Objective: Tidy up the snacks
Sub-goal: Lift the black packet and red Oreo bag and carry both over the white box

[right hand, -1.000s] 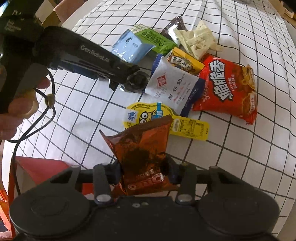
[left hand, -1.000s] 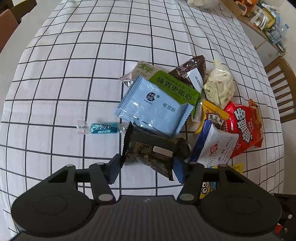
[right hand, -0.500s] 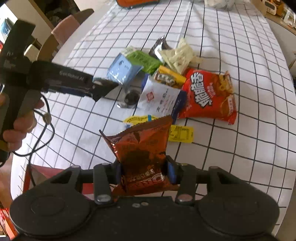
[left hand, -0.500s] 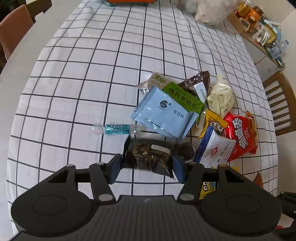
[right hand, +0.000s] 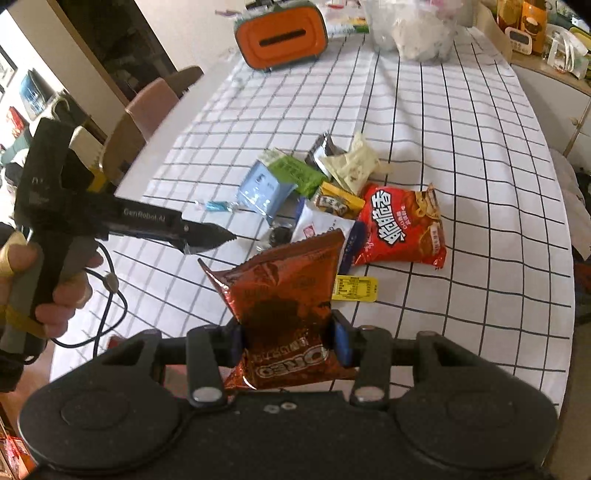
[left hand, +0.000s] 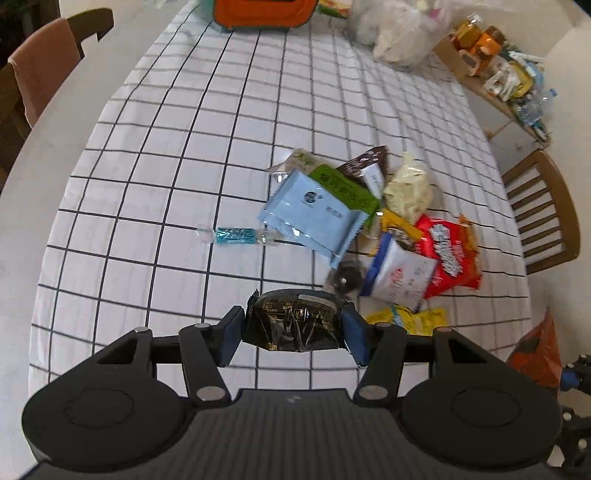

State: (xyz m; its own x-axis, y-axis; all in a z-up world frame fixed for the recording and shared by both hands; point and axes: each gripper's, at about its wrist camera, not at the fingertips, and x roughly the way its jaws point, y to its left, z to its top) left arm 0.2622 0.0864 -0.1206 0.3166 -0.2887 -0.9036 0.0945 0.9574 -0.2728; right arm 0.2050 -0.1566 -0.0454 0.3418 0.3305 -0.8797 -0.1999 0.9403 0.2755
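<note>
My left gripper (left hand: 293, 325) is shut on a dark snack packet (left hand: 295, 319), lifted above the checked tablecloth (left hand: 184, 147). My right gripper (right hand: 288, 341) is shut on a brown Oreo bag (right hand: 280, 295), also held up over the table. In the right wrist view the left gripper (right hand: 218, 238) shows side-on at left, held by a hand (right hand: 55, 291). On the cloth lies a heap of snacks: a light blue packet (left hand: 312, 214), a green packet (left hand: 343, 188), a white bag (left hand: 400, 273), a red bag (left hand: 448, 251) and a teal candy (left hand: 234, 235).
An orange box (right hand: 282, 33) and a clear plastic bag (right hand: 417, 33) stand at the table's far end. Chairs stand at the left (left hand: 40, 70) and right (left hand: 543, 210) sides. A cluttered shelf (left hand: 498, 77) runs along the far right. A yellow packet (right hand: 354, 288) lies near the front edge.
Both grippers have risen with their packets, so the snack heap looks smaller and farther off. The far end of the table with the orange box has come into view.
</note>
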